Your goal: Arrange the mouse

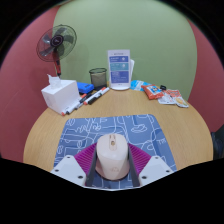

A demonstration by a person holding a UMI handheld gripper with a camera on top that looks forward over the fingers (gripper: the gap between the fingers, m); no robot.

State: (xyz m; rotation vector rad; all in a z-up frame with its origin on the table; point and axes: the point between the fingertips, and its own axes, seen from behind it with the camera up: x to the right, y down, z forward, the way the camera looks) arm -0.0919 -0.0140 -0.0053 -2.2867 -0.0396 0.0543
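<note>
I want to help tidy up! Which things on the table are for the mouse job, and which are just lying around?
For the job: the mouse, held between the hand-held gripper fingers; the mouse pad under it.

Just lying about: tissue box, markers, mesh cup, sign stand, snack packets, fan.

The gripper [112, 166] shows as two fingers, each a pale white or light grey angular body with flat faceted outer faces. Each finger bears a magenta pad [82, 160] on its inner face, the colour appearing as a slanted strip that runs toward the fingertip. No cables, screws or markings can be made out on the visible parts, and the lower portions of both fingers are too dark to describe further.
</note>
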